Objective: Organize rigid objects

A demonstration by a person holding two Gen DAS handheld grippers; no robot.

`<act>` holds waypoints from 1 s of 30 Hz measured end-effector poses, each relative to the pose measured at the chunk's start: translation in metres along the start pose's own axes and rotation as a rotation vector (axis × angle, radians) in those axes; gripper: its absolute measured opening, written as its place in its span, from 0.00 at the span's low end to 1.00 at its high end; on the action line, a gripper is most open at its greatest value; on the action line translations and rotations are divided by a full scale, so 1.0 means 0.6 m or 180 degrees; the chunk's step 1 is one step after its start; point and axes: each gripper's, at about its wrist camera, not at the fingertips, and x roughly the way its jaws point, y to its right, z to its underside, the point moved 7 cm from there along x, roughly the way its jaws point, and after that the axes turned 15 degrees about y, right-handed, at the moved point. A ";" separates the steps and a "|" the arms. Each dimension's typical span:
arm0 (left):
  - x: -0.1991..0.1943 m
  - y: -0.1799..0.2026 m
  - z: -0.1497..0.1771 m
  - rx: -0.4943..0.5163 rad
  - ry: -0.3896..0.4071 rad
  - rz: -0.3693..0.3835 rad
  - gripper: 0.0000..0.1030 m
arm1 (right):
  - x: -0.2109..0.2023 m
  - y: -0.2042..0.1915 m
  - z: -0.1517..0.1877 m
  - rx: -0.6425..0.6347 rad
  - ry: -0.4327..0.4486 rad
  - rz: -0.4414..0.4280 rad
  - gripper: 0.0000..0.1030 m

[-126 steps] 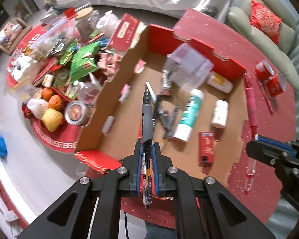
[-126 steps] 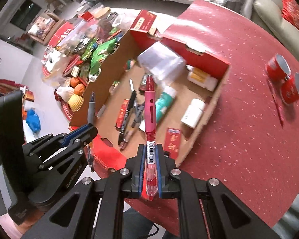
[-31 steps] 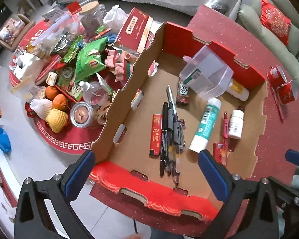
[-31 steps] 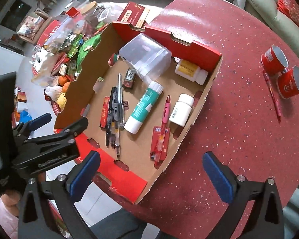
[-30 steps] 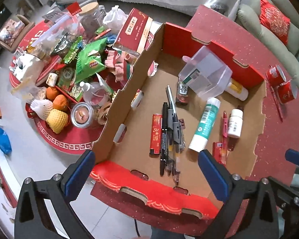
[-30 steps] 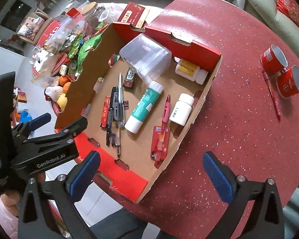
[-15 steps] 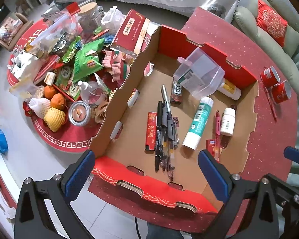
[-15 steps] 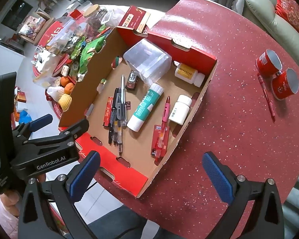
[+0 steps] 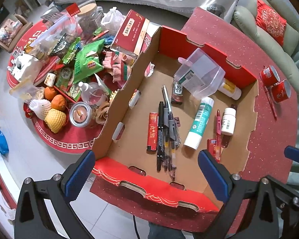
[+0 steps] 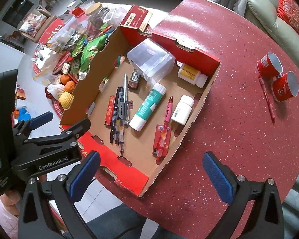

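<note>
a: both pens have left the tools since four seconds back. the left tool (image 9: 146, 171) pinched a grey pen then and the right tool (image 10: 151, 172) a pink one; now both are spread wide with nothing between the pads.

b: where did they land?

a: inside the cardboard box (image 9: 129, 107), ahead of both tools. the grey pen (image 9: 170, 123) lies in the bundle of dark pens, touching its neighbours, straight ahead of the left tool. the pink pen (image 10: 167, 111) lies straight ahead of the right tool, between the green glue stick (image 10: 148, 107) and the small white bottle (image 10: 182, 109), its lower end over a red card (image 10: 162, 139).

b: and in the last half second?

a: only a slight pull back; the box sits a little further from both tools, nothing in it shifted.

b: so what's left?

a: my guess is the loose items out on the red bench (image 10: 229, 119). a thin red pen (image 10: 267, 101) lies far ahead and to the right of the right tool, just beside two red cups (image 10: 277, 75). that pen looks like the next candidate, though the heap beyond the box to the left could also count.

b: reachable?

a: likely for the right tool; it's well apart from the left.
</note>
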 end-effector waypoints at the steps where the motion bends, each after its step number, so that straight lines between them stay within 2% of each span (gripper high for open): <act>1: -0.001 -0.001 0.001 -0.0010 0.0004 -0.0007 1.00 | 0.000 0.000 0.000 -0.0001 -0.0003 -0.0001 1.00; 30: 0.002 0.002 -0.005 0.0114 -0.0025 0.0019 1.00 | 0.000 -0.007 0.004 0.0010 0.0004 -0.0023 1.00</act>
